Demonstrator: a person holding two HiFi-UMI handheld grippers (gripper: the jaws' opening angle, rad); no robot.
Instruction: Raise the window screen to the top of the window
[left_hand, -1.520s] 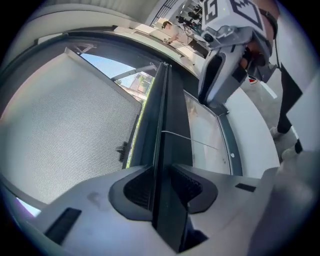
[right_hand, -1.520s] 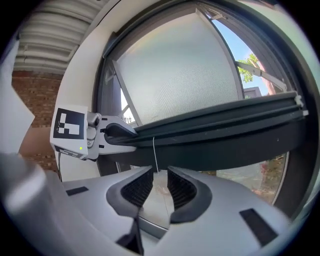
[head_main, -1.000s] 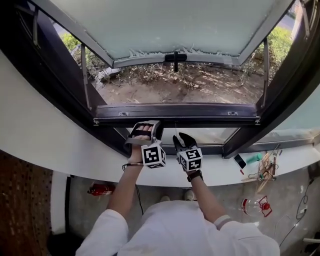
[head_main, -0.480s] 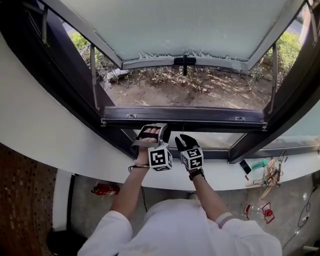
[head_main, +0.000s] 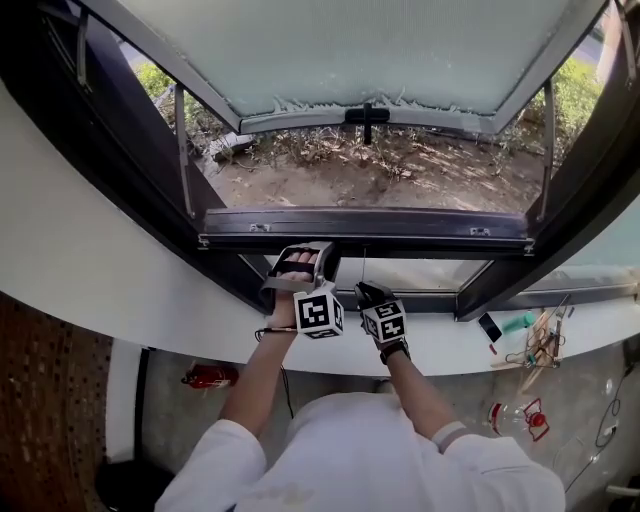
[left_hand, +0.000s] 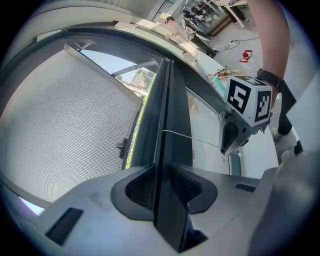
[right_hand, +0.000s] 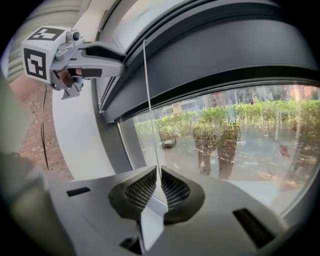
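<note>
Left gripper: jaws clamped tight on the edge of the dark rail, which runs straight away from the pads.

Right gripper: jaws narrow and closing, with the thin white cord between them. A slight gap remains, so a firm pinch is not confirmed.

The cord rises from the right gripper to the rail above it. Ahead of that gripper is the fixed lower pane. Beyond the rail, well apart from both grippers, the hinged sash stands open outward.

I take the rail to be the window screen's lower edge. It sits low in the opening, level with the left gripper, so the raise has not begun.

Step in hand: securing the cord. Next, judged: finish the pinch, then work cord and rail together so the rail travels up evenly.

Change since 1 second ago: the right gripper stood beside the left with jaws wide. It is now lower. The left gripper and rail are unmoved.
</note>
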